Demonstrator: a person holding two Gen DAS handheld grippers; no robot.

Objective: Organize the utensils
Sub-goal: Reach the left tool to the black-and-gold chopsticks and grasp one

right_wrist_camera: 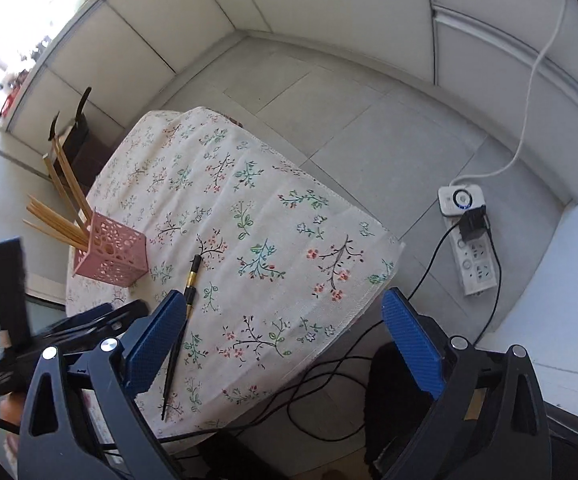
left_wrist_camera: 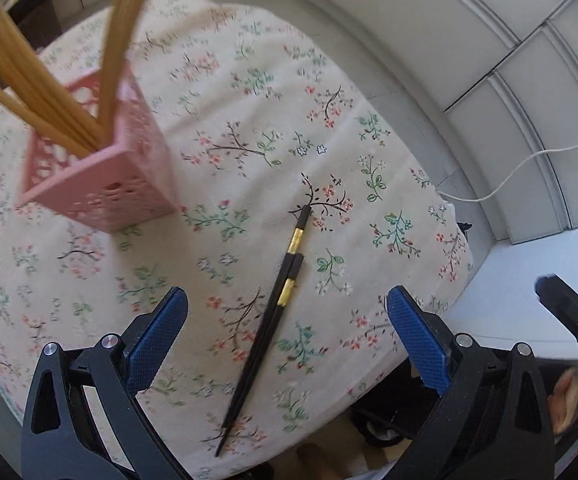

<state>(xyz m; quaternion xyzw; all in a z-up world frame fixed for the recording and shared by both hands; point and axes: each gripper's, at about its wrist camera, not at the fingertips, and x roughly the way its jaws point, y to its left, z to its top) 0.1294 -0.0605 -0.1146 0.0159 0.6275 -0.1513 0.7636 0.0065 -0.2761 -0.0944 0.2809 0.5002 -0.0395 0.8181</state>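
Observation:
A pair of black chopsticks with gold bands (left_wrist_camera: 277,308) lies on the floral tablecloth (left_wrist_camera: 249,120), between the blue pads of my open left gripper (left_wrist_camera: 287,312), which is above them and empty. A pink perforated holder (left_wrist_camera: 101,176) with several wooden chopsticks (left_wrist_camera: 49,92) stands at the left. In the right wrist view the black chopsticks (right_wrist_camera: 181,320) lie by the left finger of my open, empty right gripper (right_wrist_camera: 281,320); the pink holder (right_wrist_camera: 109,256) is further left. The left gripper (right_wrist_camera: 69,332) shows at lower left there.
The small round table's edge (right_wrist_camera: 361,304) drops off to the right. On the grey floor are a white power strip (right_wrist_camera: 469,240), black cables (right_wrist_camera: 329,380) and a white cord (left_wrist_camera: 509,176). White wall panels stand behind.

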